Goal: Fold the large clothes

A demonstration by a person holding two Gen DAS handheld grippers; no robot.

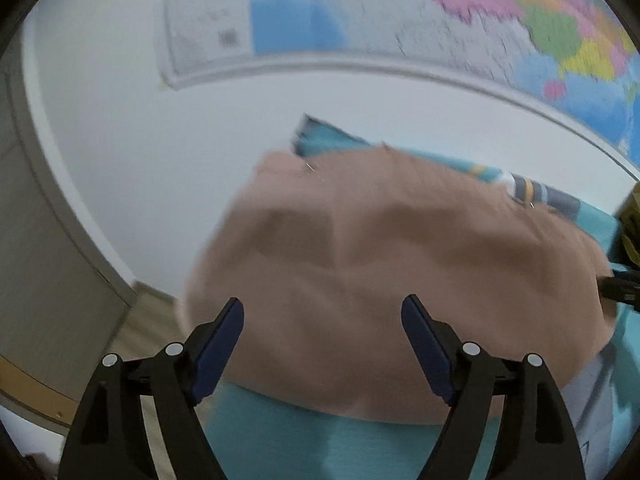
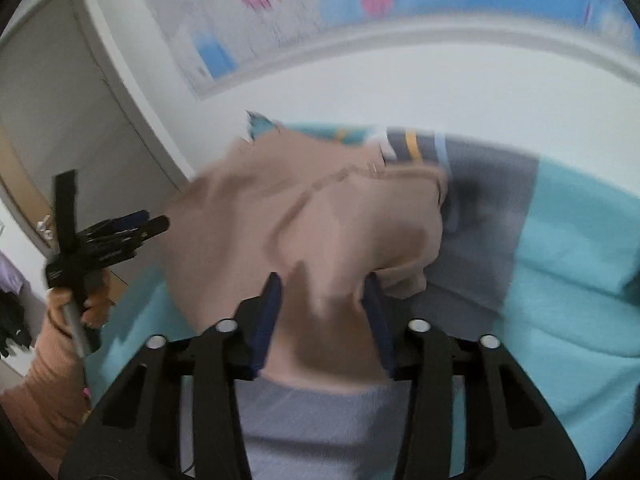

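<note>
A tan garment (image 1: 360, 260) lies bunched on a teal bed cover (image 1: 320, 440). My left gripper (image 1: 322, 316) hovers over its near edge, jaws wide apart and nothing between the pads. In the right wrist view the tan garment (image 2: 260, 208) rises in a fold between the blue pads of my right gripper (image 2: 324, 292), which is shut on it. The left gripper (image 2: 156, 220) shows side-on at the left, clear of the cloth, held by a person's hand (image 2: 92, 304).
A grey garment with striped trim (image 2: 488, 208) lies on the teal cover (image 2: 580, 260) under and right of the tan one. A coloured map (image 1: 520, 20) hangs on the white wall behind. A grey door (image 2: 48, 100) stands at the left.
</note>
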